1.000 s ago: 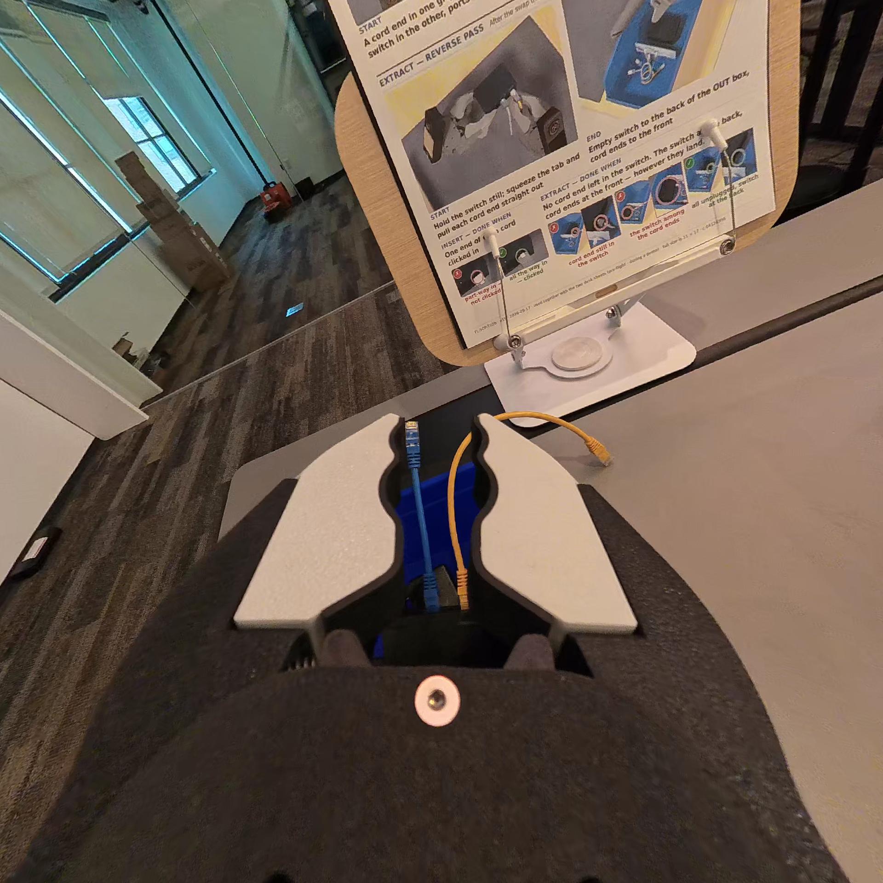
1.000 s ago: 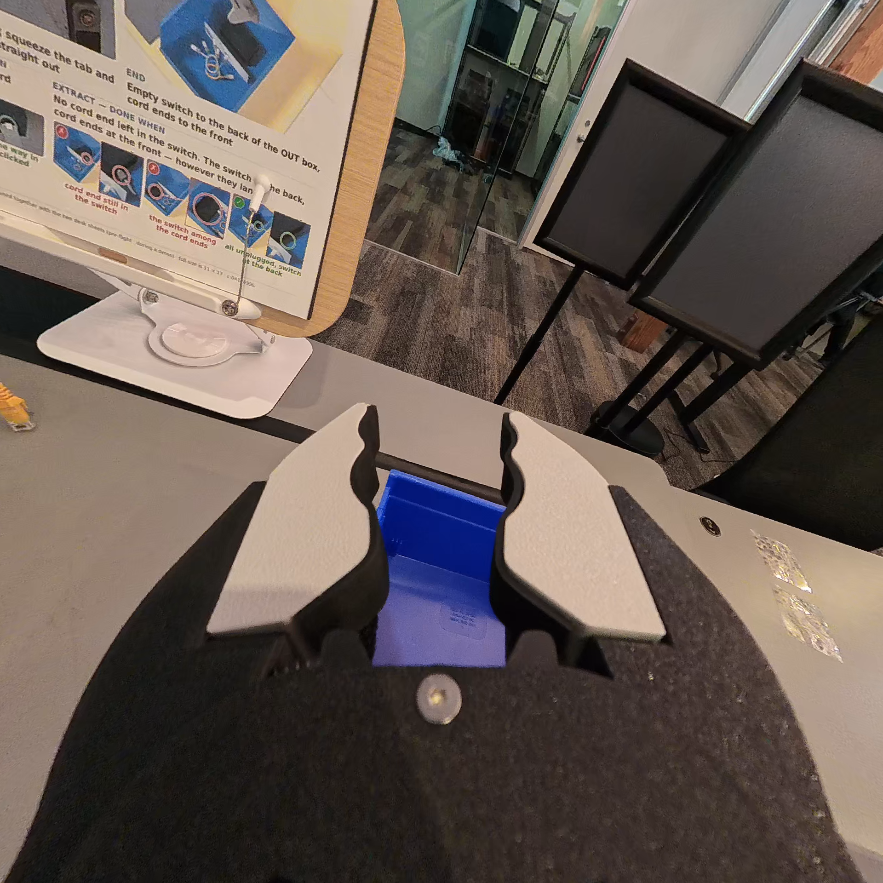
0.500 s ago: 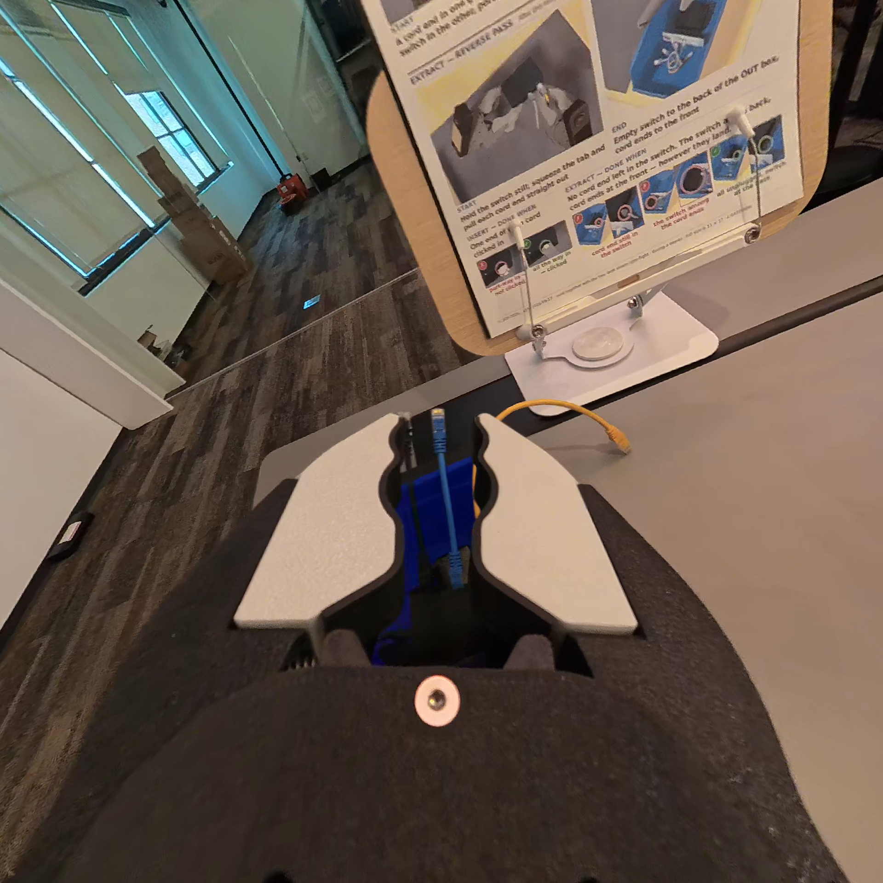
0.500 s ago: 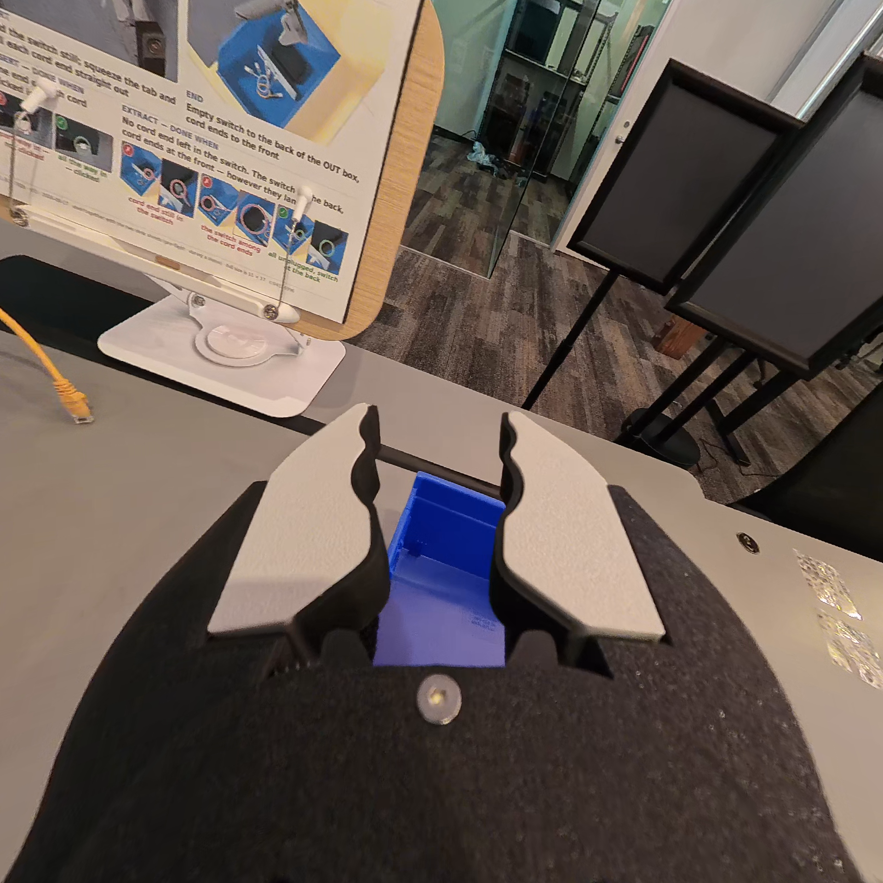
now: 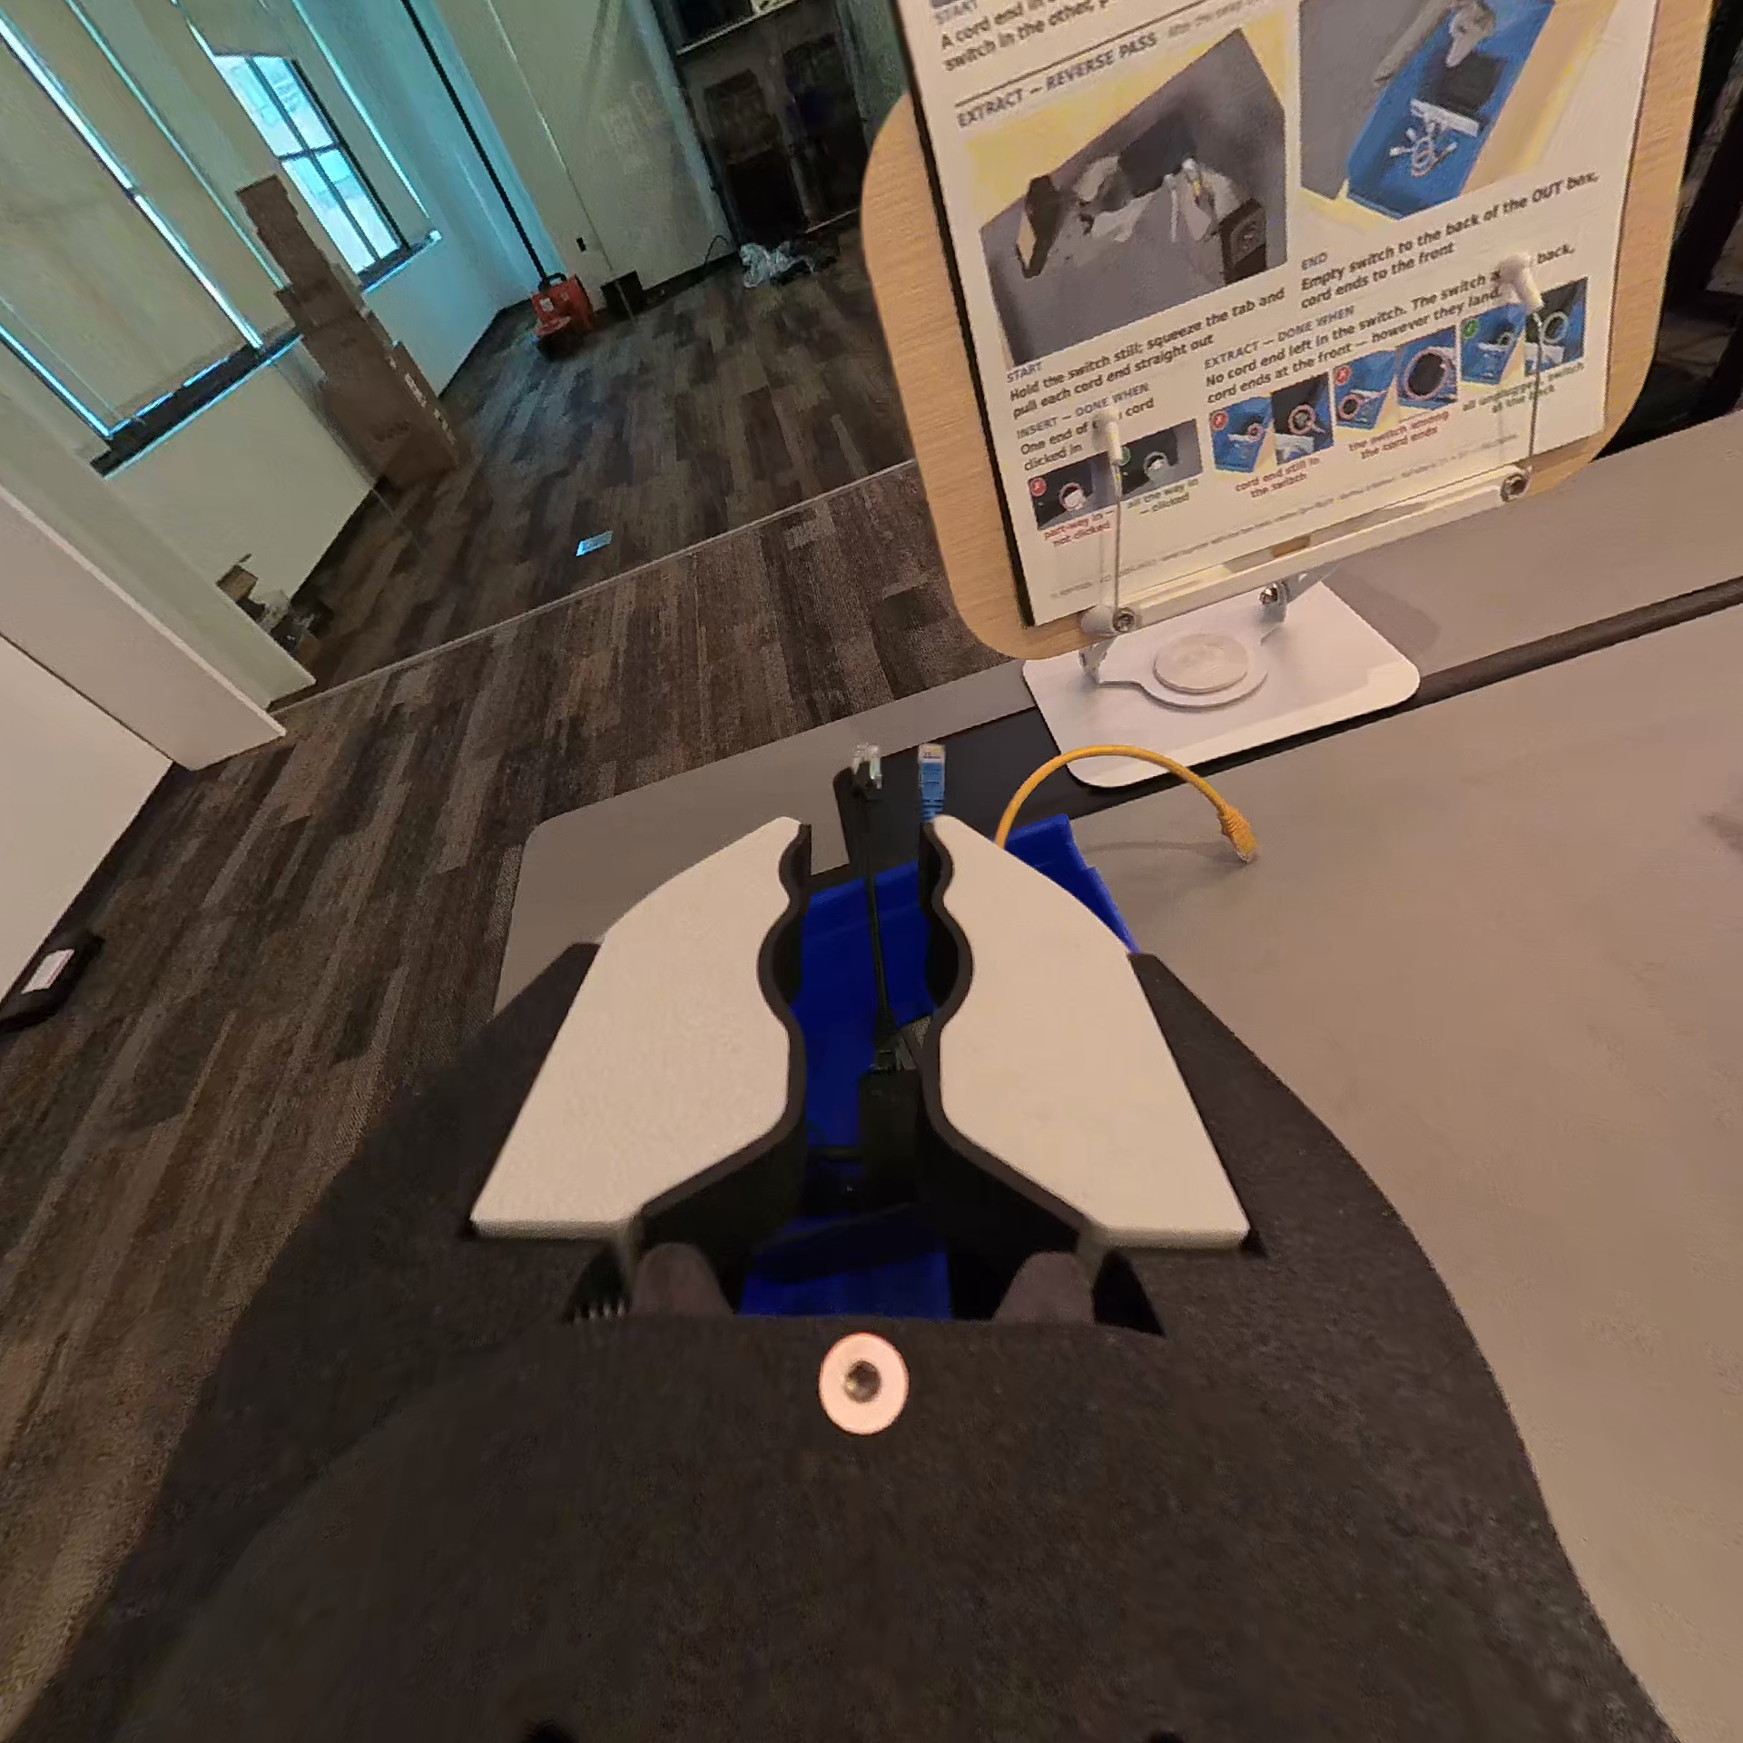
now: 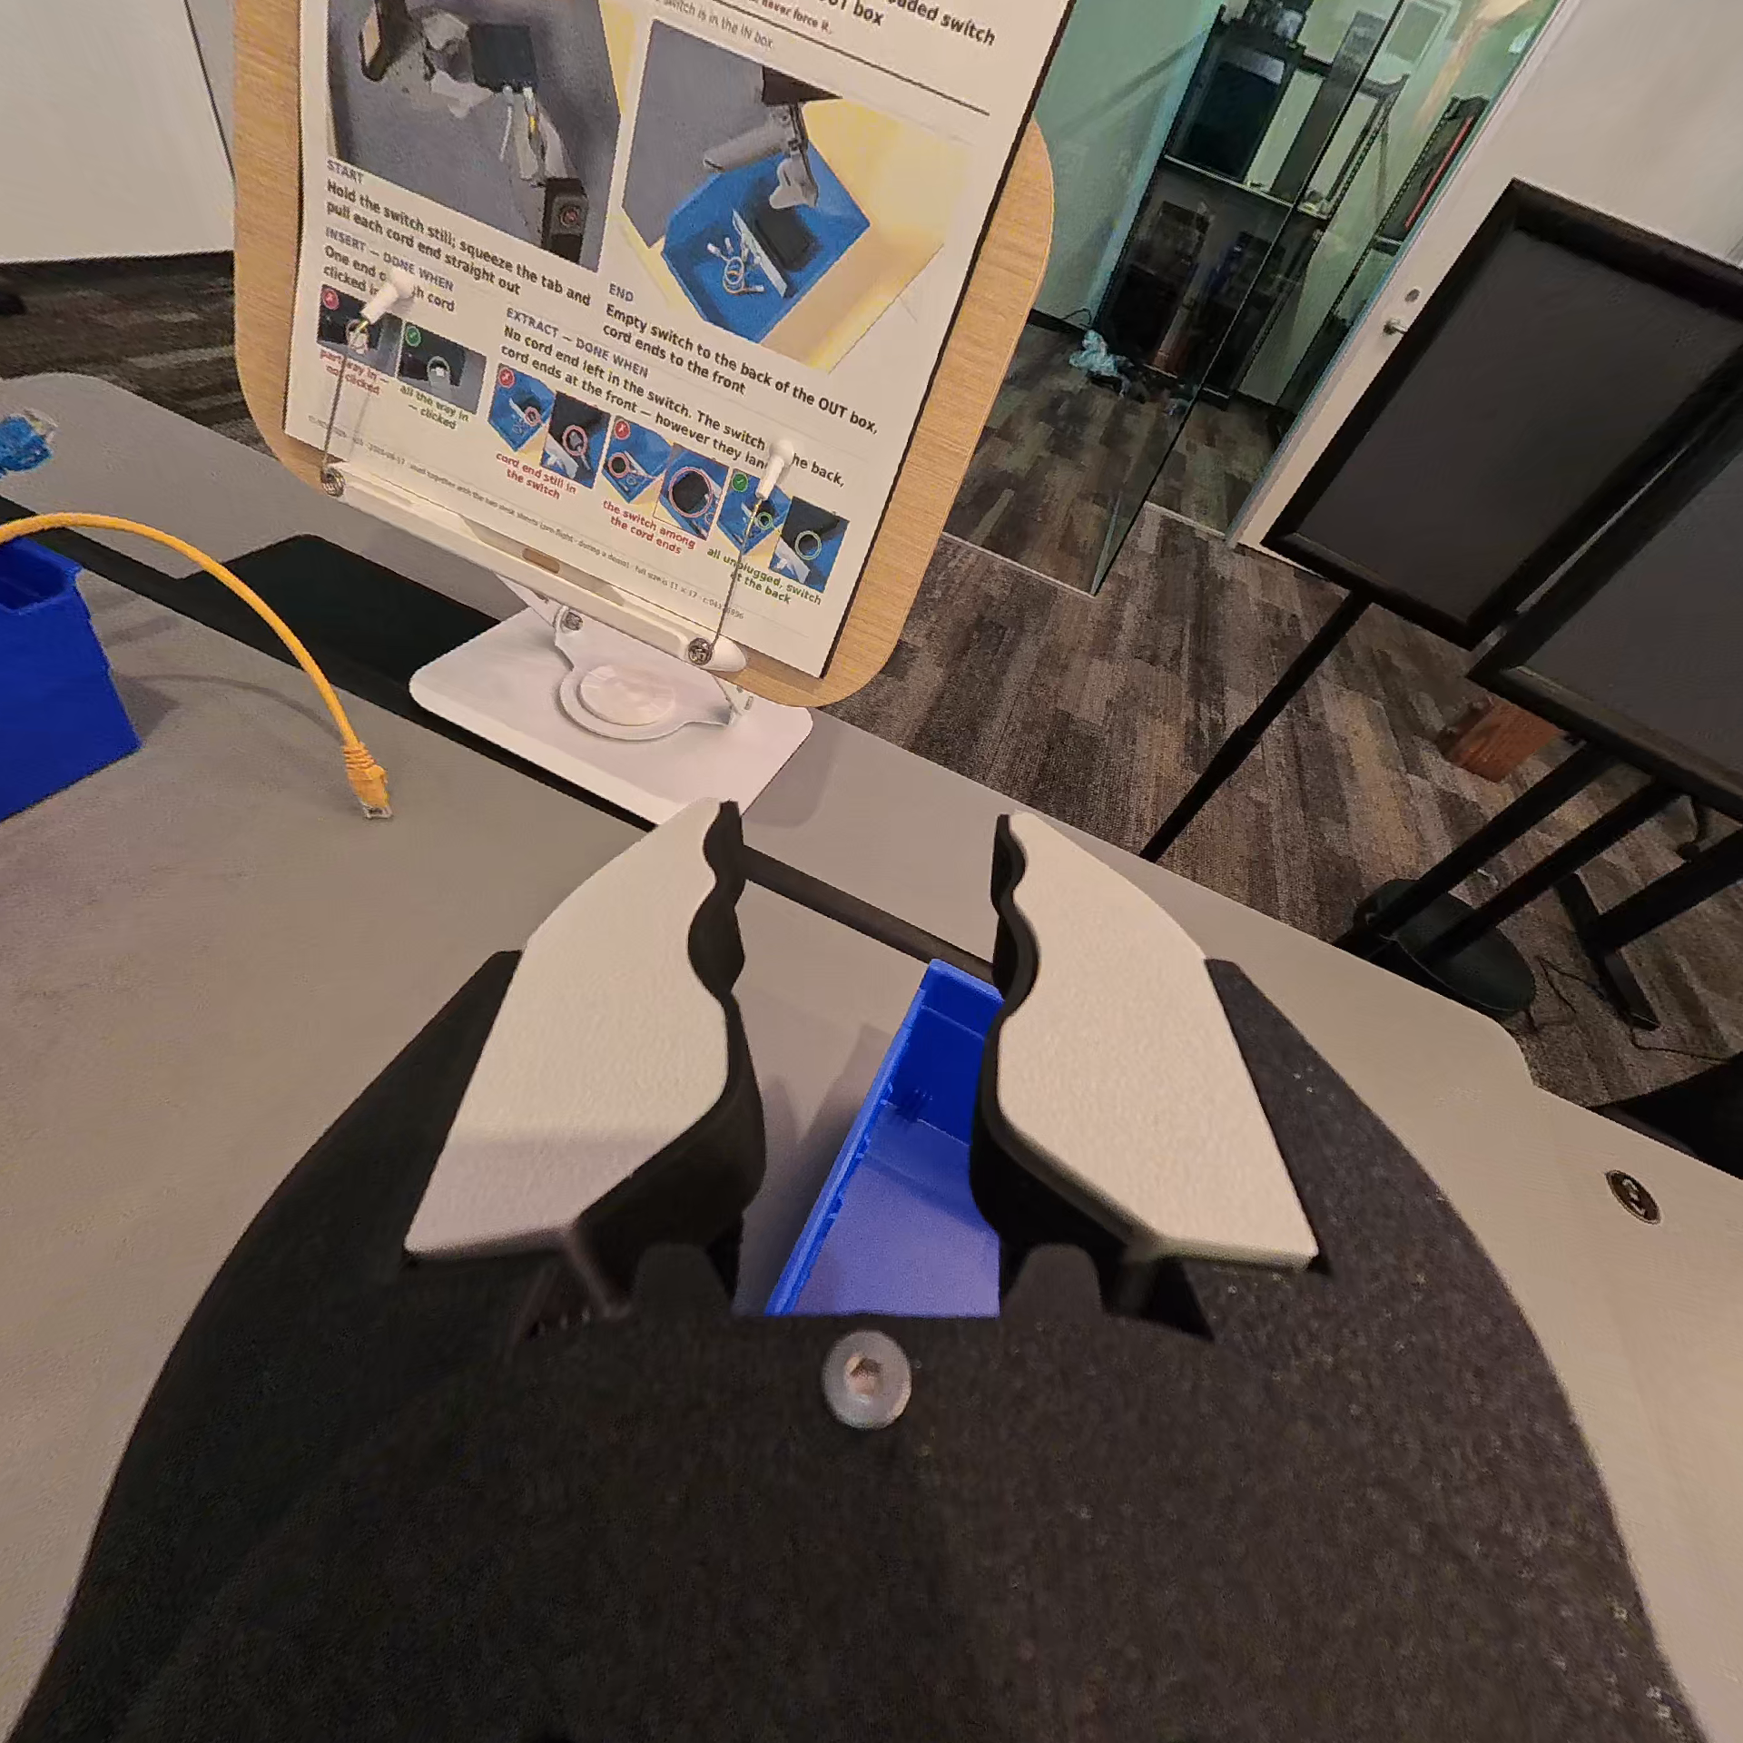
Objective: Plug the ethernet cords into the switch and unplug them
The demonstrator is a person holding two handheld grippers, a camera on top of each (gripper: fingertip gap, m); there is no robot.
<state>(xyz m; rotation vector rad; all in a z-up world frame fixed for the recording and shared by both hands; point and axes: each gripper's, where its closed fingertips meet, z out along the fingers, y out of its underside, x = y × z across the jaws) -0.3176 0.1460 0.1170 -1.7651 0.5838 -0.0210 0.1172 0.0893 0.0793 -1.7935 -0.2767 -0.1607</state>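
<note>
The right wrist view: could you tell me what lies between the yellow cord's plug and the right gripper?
Only bare grey table lies between the yellow cord's plug and the right gripper, as the right wrist view shows; the white stand base sits farther back.

The grey table [image 6: 236, 990] carries two blue bins [image 6: 47, 679] [image 6: 905, 1179], a white sign stand [image 6: 613, 726] and a yellow cord's end [image 6: 363, 778]

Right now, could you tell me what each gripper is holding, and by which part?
Nothing plainly held: the right gripper is open and bare; the black cord stands between the left gripper's fingers, apparently ungripped.
</note>
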